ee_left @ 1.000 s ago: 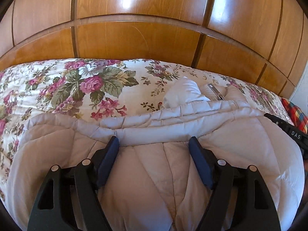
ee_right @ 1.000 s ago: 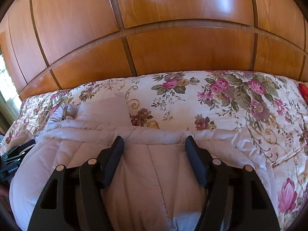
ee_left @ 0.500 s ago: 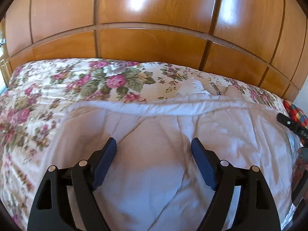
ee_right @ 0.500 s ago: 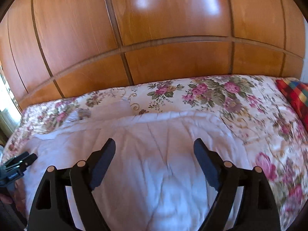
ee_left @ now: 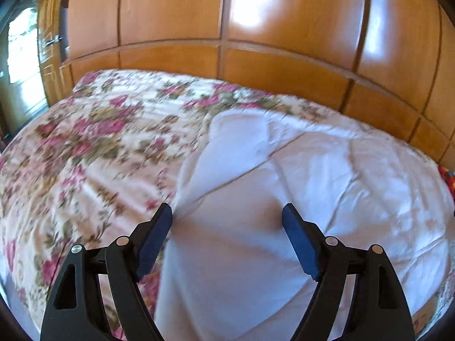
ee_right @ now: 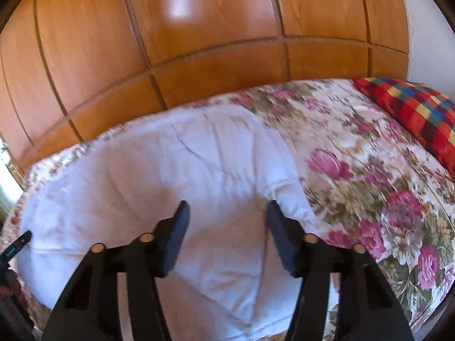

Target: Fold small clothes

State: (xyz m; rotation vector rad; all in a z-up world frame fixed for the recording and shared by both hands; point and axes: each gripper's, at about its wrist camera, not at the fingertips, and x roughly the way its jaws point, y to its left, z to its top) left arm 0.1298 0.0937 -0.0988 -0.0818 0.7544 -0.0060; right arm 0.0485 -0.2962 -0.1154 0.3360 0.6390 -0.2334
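A pale quilted padded garment (ee_left: 298, 187) lies folded flat on the flowered bedspread (ee_left: 93, 147). A rounded flap (ee_left: 236, 130) sticks out at its far left corner. My left gripper (ee_left: 227, 218) is open and empty above the garment's left edge. My right gripper (ee_right: 226, 216) is open and empty above the garment's right part (ee_right: 159, 176). The tip of the left gripper (ee_right: 15, 245) shows at the left edge of the right wrist view. Both views are blurred by motion.
A wooden panelled wall (ee_left: 256, 65) runs along the far side of the bed. A red checked pillow (ee_right: 409, 110) lies at the bed's right end. A window (ee_left: 20, 56) is at the far left.
Both grippers have let go of the garment's folded edge and pulled back and up. The left one has turned left, the right one right. The garment now lies flat.
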